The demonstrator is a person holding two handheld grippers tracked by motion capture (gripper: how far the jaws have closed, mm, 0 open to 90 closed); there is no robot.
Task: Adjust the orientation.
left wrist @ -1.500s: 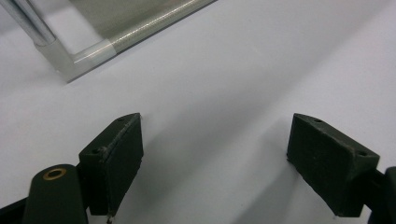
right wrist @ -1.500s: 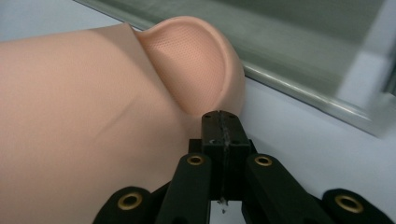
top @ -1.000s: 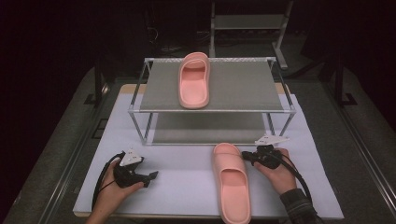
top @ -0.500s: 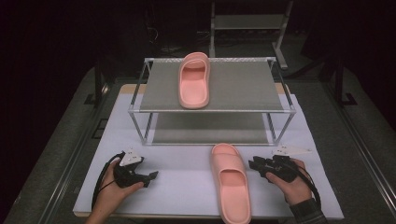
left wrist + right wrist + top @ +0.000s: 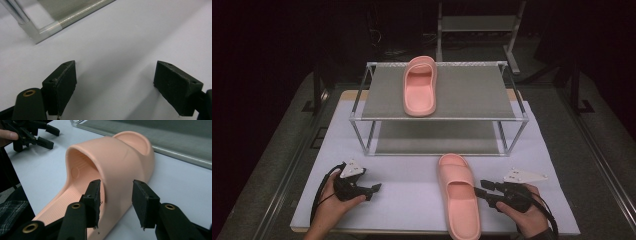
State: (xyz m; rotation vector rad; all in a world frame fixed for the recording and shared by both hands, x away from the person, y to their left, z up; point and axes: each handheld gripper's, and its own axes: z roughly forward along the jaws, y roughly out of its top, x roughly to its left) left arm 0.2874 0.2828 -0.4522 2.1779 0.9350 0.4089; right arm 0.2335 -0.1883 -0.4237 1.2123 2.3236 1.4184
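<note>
Near slipper: a salmon-pink moulded foam slipper (image 5: pixel 458 192) lies sole-down on the white worktop (image 5: pixel 412 165), near the front edge and right of the middle, its toe pointing towards the rack. In the right gripper view (image 5: pixel 117 167) its strap arches just beyond the jaws.

Right gripper: the black two-jaw gripper in the person's right hand (image 5: pixel 486 190) lies low over the worktop, just right of the slipper's side edge, pointing left at it. Its jaws have just been opening and now stand part-way apart. In the right gripper view (image 5: pixel 117 203) the slipper's outer edge sits in line with the gap, and the pads do not press on it.

Left gripper: the black two-jaw gripper in the person's left hand (image 5: pixel 373 190) rests near the front left of the worktop, well apart from the slipper. In the left gripper view (image 5: pixel 117 82) its jaws stand wide, with bare white worktop between them.

Rack: a two-tier metal-framed rack with grey shelves (image 5: pixel 512 117) stands at the far middle of the worktop; one of its corner posts (image 5: pixel 35 35) shows beyond the left jaws.

Far slipper: a second salmon-pink foam slipper (image 5: pixel 420 85) lies on the rack's top shelf, left of its middle, toe towards the far side.
</note>
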